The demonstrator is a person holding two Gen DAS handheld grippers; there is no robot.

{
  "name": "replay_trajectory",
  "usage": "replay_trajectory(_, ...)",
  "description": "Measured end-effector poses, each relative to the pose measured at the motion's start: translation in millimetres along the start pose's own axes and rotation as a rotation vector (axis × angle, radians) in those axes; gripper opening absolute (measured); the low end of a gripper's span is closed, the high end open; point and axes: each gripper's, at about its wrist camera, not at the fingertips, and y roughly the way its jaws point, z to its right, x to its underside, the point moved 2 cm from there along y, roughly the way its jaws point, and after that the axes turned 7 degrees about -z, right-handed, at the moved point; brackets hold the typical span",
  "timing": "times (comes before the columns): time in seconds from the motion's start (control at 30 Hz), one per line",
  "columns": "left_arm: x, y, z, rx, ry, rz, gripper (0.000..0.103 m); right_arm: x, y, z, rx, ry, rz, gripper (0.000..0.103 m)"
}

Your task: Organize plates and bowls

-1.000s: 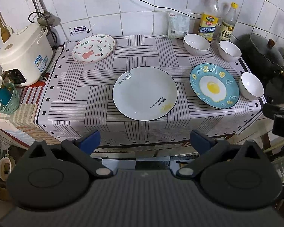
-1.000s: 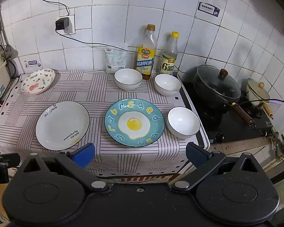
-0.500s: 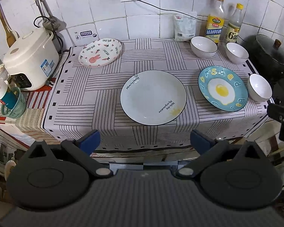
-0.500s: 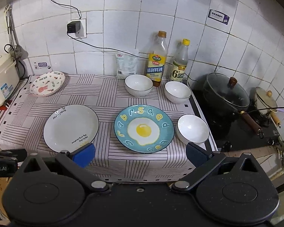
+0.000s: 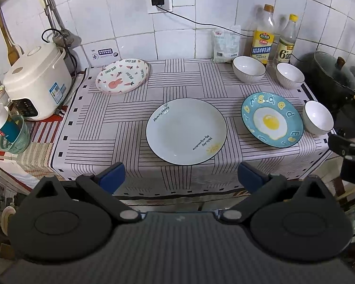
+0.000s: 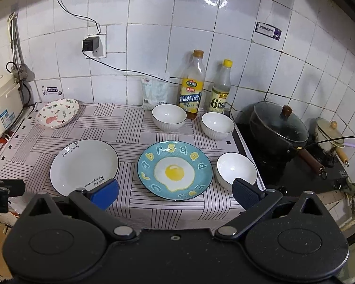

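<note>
Both of our grippers hover short of the desk's front edge, jaws spread wide and gripping nothing: the left gripper (image 5: 181, 177) faces the white plate, the right gripper (image 6: 175, 193) the egg-print plate.

Directly ahead of the left jaws lies the white plate (image 5: 186, 131), flat on the striped cloth (image 5: 106, 127) covering the desk, near its front edge. Just beside it to the right sits the blue egg-print plate (image 6: 175, 170), the two rims close but apart. A white bowl (image 6: 236, 169) stands upright just right of the blue plate, at the cloth's right edge, partly behind the right gripper's blue pad in that view.

Farther back, two more white bowls stand apart near the wall: one (image 6: 169, 117) in front of a cooking-wine bottle (image 6: 191, 92), the other (image 6: 217, 125) in front of a smaller yellow-capped bottle (image 6: 221, 90). A white packet (image 6: 155, 92) leans against the tiles to their left. At the back left corner rests the rabbit-print plate (image 5: 122, 77), well apart from the others.

Beyond the cloth, a rice cooker (image 5: 35, 82) sits to the left and a lidded dark pot (image 6: 280, 127) on the stove to the right.
</note>
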Motion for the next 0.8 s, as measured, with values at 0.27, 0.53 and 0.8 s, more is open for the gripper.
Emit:
replay_trajectory(0.27, -1.0, -0.7, 1.2, 0.003, 0.006, 0.011, 0.103, 2.0, -0.2, 7.0, 0.012, 0.017, 0.016, 0.103)
replay_trajectory(0.53, -3.3, 1.6, -2.0, -0.008, 0.017, 0.017, 0.103, 1.9, 1.4, 7.4, 0.004, 0.021, 0.023, 0.103)
replay_trajectory(0.8, -8.1, 6.4, -4.8, -0.004, 0.022, 0.015, 0.103, 4.7, 3.2, 2.8, -0.129, 0.027, 0.062, 0.103)
